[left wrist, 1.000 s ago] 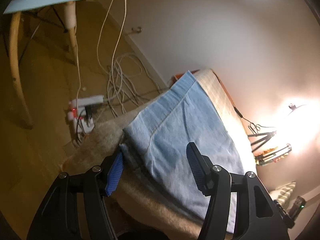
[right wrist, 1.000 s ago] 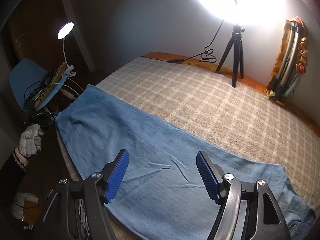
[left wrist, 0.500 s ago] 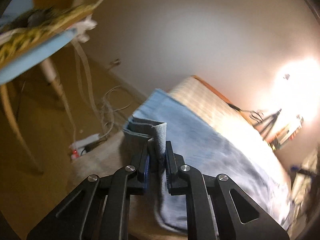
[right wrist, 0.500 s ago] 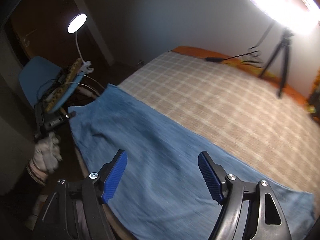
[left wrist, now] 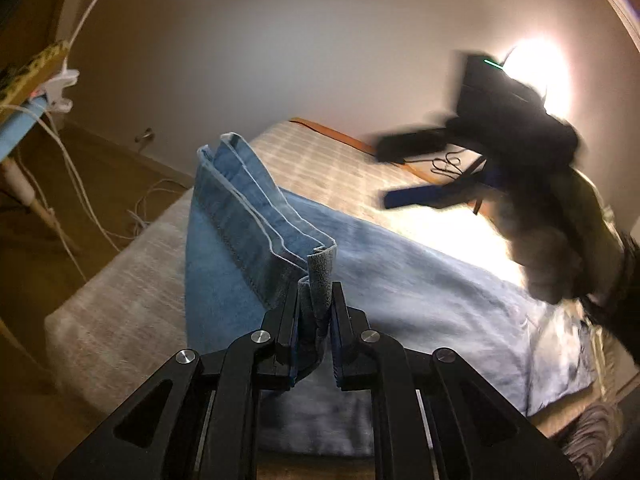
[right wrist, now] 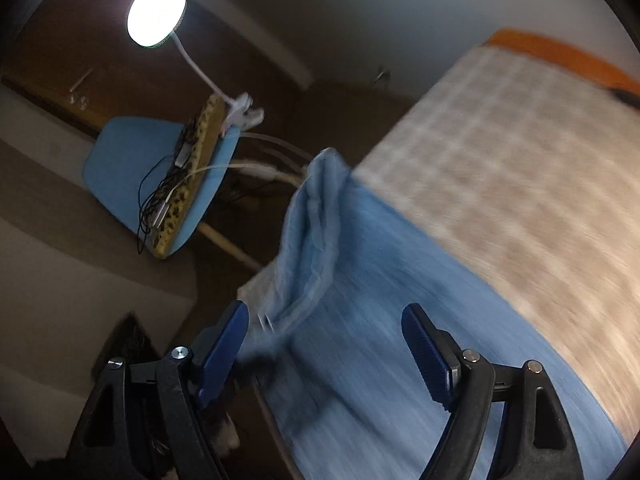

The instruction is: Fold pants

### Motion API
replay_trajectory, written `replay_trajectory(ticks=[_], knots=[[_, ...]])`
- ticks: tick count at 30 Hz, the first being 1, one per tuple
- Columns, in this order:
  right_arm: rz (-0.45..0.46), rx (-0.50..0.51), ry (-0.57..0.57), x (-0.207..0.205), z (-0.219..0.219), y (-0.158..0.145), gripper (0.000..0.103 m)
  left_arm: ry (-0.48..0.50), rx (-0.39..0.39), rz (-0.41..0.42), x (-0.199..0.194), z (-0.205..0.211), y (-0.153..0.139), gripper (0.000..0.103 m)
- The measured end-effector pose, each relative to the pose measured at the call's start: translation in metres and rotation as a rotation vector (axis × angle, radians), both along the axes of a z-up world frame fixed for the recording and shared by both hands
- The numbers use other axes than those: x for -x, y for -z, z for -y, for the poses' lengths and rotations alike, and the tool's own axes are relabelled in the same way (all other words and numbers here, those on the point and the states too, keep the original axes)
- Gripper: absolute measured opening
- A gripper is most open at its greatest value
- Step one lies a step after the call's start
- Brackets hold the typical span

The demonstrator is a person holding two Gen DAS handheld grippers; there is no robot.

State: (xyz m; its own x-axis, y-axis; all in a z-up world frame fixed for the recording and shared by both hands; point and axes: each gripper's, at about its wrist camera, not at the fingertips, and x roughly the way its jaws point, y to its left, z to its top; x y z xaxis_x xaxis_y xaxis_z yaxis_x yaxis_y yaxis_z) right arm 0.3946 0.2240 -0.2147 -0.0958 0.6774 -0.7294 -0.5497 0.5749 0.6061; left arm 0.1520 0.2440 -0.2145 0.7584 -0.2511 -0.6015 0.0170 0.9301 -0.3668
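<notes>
Light blue denim pants [left wrist: 420, 280] lie lengthwise along the near edge of a bed. My left gripper [left wrist: 315, 312] is shut on the hem end of the pants [left wrist: 256, 208] and holds it lifted off the bed, so the cloth stands up in a ridge. My right gripper [right wrist: 326, 344] is open and empty, above the pants [right wrist: 380, 340] close to the raised hem [right wrist: 316, 216]. In the left wrist view it shows blurred at the upper right [left wrist: 416, 174], held by a gloved hand.
The bed has a beige checked cover [right wrist: 500, 152] and an orange far edge [right wrist: 560, 52]. A blue chair [right wrist: 132, 168] with a clip lamp [right wrist: 157, 11] and cables stands beside the bed. A bright light [left wrist: 536, 72] shines at the far wall.
My left gripper closed on the pants' hem and lifted it higher. My right gripper swung left toward the raised hem, still open.
</notes>
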Motion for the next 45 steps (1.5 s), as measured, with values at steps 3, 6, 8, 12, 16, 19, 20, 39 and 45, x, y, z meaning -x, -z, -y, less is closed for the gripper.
replay_trajectory(ticks=[3, 6, 8, 12, 16, 19, 20, 39, 45], knots=[[-0.013, 0.052, -0.030, -0.011, -0.034, 0.022, 0.082, 0.018, 0.004, 0.007, 0.002, 0.003, 0.001, 0.011], [-0.061, 0.056, -0.016, -0.023, -0.054, 0.040, 0.082, 0.032, 0.035, 0.013, 0.006, 0.002, 0.000, 0.011], [-0.071, 0.052, -0.004, -0.029, -0.061, 0.046, 0.082, 0.048, 0.041, 0.019, 0.010, 0.004, -0.001, 0.011], [-0.075, 0.067, 0.030, -0.035, -0.061, 0.048, 0.076, 0.094, 0.045, 0.027, 0.013, 0.010, -0.005, 0.011], [-0.070, 0.110, 0.048, -0.041, -0.063, 0.047, 0.034, 0.129, 0.026, 0.042, 0.018, 0.024, -0.009, 0.011], [-0.034, 0.134, 0.064, -0.038, -0.051, 0.041, 0.019, 0.141, 0.039, 0.045, 0.018, 0.028, -0.011, 0.011], [-0.022, 0.140, 0.072, -0.038, -0.045, 0.038, 0.018, 0.145, 0.044, 0.044, 0.019, 0.029, -0.011, 0.011], [0.147, 0.148, 0.293, 0.011, 0.138, -0.033, 0.003, 0.388, 0.080, 0.045, 0.030, 0.126, -0.048, 0.011], [0.191, 0.175, 0.364, 0.036, 0.202, -0.049, 0.003, 0.462, 0.088, 0.037, 0.038, 0.169, -0.057, 0.011]])
